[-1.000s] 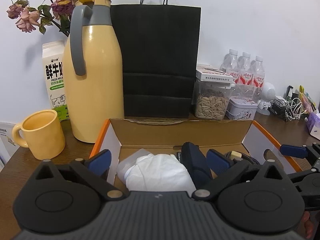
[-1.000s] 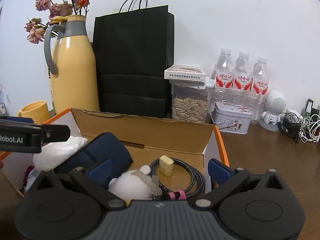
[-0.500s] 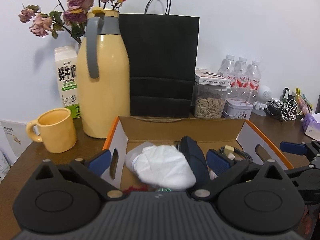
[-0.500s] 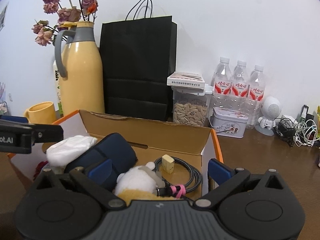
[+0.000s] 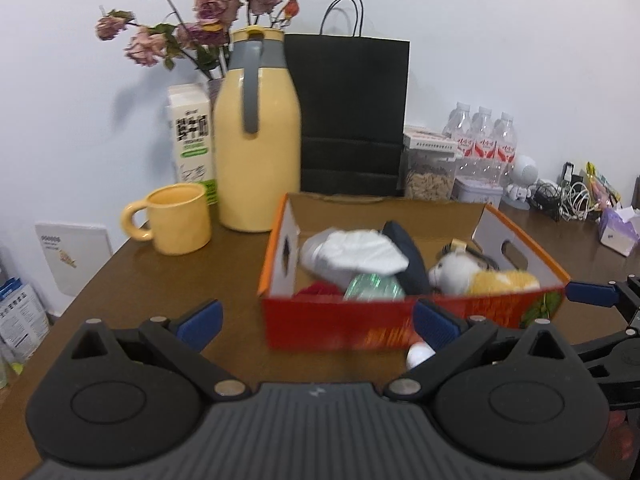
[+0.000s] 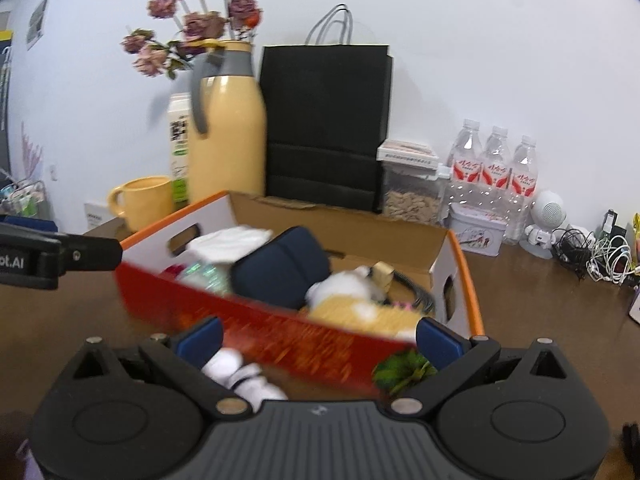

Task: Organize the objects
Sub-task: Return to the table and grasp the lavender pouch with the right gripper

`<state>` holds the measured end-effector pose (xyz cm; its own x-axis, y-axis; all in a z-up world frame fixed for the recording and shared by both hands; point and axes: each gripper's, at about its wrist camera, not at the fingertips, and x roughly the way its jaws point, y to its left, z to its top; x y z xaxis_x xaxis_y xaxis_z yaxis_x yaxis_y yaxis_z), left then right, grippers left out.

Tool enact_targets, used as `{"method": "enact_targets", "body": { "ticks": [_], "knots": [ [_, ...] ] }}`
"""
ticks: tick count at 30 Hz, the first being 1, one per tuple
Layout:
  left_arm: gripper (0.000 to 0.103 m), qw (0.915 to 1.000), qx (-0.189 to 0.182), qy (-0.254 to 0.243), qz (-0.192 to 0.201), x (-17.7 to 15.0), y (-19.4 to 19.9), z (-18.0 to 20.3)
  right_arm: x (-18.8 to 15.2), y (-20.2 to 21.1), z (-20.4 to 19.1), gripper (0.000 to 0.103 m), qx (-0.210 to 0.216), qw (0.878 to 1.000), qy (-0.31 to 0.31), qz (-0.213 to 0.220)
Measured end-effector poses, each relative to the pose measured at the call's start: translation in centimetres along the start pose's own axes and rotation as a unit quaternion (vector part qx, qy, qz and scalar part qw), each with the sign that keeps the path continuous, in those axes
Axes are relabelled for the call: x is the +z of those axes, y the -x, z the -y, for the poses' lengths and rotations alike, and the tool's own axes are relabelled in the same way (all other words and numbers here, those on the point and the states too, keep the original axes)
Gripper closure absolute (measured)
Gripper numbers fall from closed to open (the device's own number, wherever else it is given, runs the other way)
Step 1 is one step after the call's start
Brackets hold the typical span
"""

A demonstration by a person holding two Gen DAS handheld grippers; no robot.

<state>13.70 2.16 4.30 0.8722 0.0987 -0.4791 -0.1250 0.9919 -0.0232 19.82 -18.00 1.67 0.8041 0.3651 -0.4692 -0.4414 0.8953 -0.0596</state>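
Only right view shows socks (image 6: pixel 240 376) before box (image 6: pixel 280 340); both tools spread, empty.

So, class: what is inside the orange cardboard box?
Box holds white cloth, navy pouch, plush toy, green bottle, something red, a cable; anything beneath is hidden.

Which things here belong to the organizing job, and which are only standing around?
Job: cardboard box with white cloth, navy pouch, plush toy; white socks outside the box; left gripper and right gripper, both open.

Around: yellow jug, mug, black bag, water bottles.
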Motion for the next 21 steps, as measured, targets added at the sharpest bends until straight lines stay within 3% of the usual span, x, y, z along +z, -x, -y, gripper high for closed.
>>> {"method": "enact_targets", "body": {
  "ticks": [11, 21],
  "knots": [
    [0.0, 0.9996, 0.023, -0.004, -0.017, -4.8, 6.6, -3.7, -4.3, 5.6, -4.9, 0.0, 0.038, 0.999, 0.008, -0.024],
    [0.0, 0.999, 0.023, 0.0, -0.039, -8.5, 9.8, -6.3, -8.0, 7.4, -9.3, 0.0, 0.082, 0.994, 0.014, -0.075]
  ]
}}
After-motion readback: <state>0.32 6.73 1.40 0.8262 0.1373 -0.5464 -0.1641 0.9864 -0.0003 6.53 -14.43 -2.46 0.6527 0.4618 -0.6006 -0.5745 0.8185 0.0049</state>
